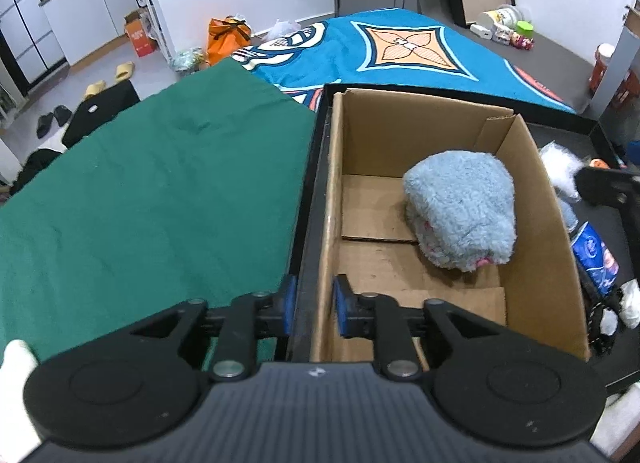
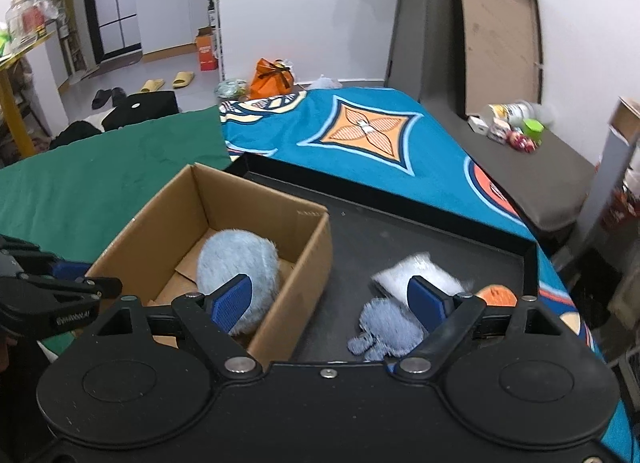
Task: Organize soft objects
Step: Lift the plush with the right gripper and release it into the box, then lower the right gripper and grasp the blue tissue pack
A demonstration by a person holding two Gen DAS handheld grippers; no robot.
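While a fluffy blue bundle (image 1: 460, 209) lies inside the cardboard box (image 1: 336, 167), both tongs hold nothing.

The left tongs (image 1: 314, 301) stand slightly apart, straddling the box's left wall and the black tray's rim (image 1: 306, 199), without pressing them. The right tongs (image 2: 330, 301) are wide open above the box's right wall. On the tray, right of the box, lie a grey-blue plush piece (image 2: 386, 329), a white fluffy one (image 2: 416, 269) and something orange (partly hidden) (image 2: 498, 295).
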